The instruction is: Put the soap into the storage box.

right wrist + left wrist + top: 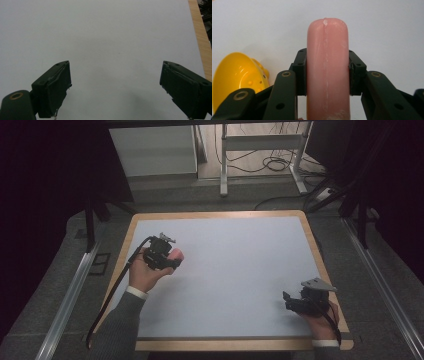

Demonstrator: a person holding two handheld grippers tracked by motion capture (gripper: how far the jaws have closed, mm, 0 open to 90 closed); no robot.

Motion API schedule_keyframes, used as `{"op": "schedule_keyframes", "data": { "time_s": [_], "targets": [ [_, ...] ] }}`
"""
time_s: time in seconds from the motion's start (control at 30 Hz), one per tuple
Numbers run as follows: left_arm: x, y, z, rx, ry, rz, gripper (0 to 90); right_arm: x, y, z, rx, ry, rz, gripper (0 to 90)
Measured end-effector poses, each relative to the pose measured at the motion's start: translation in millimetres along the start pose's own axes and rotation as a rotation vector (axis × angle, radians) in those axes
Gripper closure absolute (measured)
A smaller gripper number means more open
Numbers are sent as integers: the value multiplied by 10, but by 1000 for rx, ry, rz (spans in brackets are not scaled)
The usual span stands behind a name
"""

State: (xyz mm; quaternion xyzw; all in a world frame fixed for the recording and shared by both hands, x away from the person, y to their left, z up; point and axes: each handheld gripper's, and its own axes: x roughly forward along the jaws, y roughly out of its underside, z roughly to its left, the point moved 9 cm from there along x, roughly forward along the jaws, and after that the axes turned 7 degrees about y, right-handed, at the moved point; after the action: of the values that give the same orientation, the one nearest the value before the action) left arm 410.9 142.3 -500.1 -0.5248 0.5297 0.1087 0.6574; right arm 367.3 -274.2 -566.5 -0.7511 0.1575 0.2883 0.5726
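the desk (225, 270) has a pale grey-blue top with a light wooden border around it, and its surface is bare and matt. behind it the floor is grey, with a white metal table frame (260, 150) and some black cables (272, 162) lying there; the sides of the room are dark.

the left gripper (172, 259) is held by the person's left hand (145, 272) above the left part of the desk. its jaws are closed on a smooth pink sausage-shaped object with a rounded end (327, 70), pressing on both of its sides. in the left gripper view the long axis of this pink object runs straight along the jaws, and its rounded end points away from the camera, past the jaw tips. a thin seam runs along its length. in the high view its end (176, 254) sticks out of the gripper toward the right side of the desk.

in the left gripper view, a yellow plastic bowl-like object with small bumps (235, 75) is just beside the left jaw, low on the left.

the right gripper (289, 301) rests near the front right corner of the desk, in the right hand (320, 317). its jaws stand wide apart, with nothing between them, above the bare desk top (112, 50).
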Motion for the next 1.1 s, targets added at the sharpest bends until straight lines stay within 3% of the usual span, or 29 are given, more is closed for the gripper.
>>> {"op": "schedule_keyframes", "data": {
  "time_s": [1.1],
  "targets": [
    [-131,121,357,-74,-40,-12,601,4,9,-4,-4,3,2,98]
  ]
}}
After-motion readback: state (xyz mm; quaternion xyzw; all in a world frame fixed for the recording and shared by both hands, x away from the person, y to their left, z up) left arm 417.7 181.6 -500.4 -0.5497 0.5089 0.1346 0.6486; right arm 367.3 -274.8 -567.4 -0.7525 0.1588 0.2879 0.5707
